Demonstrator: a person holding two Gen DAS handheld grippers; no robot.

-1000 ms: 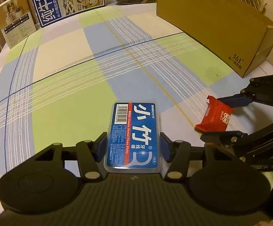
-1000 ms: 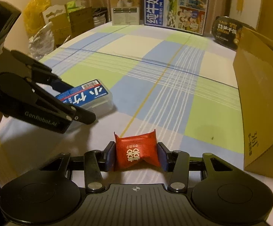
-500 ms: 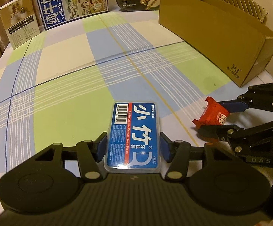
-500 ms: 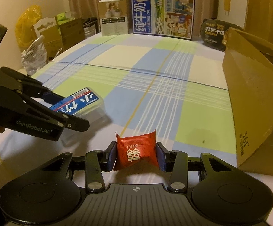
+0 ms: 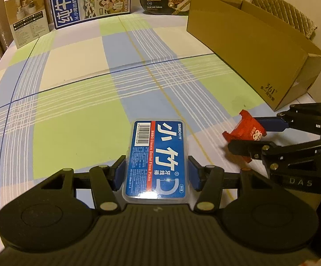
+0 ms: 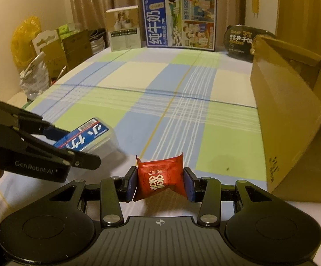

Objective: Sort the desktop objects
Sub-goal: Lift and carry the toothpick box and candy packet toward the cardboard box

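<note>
My left gripper (image 5: 156,173) is shut on a blue dental floss pick box (image 5: 157,158) and holds it above the checked tablecloth. The box also shows in the right wrist view (image 6: 87,136), at the left. My right gripper (image 6: 160,182) is shut on a red candy packet (image 6: 160,178) and holds it off the table. The packet shows in the left wrist view (image 5: 245,133) at the right, between the right gripper's fingers. An open cardboard box (image 6: 293,119) stands to the right of both grippers, also in the left wrist view (image 5: 255,51).
At the table's far edge stand a blue milk carton (image 6: 179,21), a small beige box (image 6: 124,31) and a black instant rice bowl (image 6: 241,38). Bags and cartons (image 6: 49,51) sit beyond the table's left edge. A chair (image 5: 286,13) is behind the cardboard box.
Both grippers have risen with their objects; the table looks further below and the far objects sit lower in view. Both grips are unchanged.
</note>
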